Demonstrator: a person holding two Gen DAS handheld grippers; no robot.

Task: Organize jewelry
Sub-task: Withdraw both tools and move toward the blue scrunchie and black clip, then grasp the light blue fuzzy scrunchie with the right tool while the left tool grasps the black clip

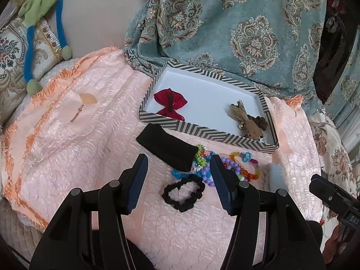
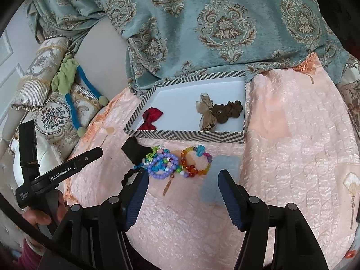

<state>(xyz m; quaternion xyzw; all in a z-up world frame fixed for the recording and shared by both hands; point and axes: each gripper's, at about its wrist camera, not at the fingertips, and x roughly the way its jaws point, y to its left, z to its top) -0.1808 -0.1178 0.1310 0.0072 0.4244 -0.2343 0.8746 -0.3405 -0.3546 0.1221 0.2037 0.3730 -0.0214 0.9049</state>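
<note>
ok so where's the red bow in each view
Left wrist view: the red bow lies centre frame, in the near left corner of the striped box.
Right wrist view: the red bow is left of centre, in the box's left end.
Shared landmark: the brown scrunchie at the box's right end.

Soft, even daylight — no harsh shadows, faint sheen on the pink quilt [image 1: 85,135]. Fisheye bending curves the edges; corners fall black, focus stays sharp.

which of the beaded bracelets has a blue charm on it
The rainbow bracelet, rightmost of the pile: a turquoise charm sits at its top. The purple bracelet beside it has none.
</note>
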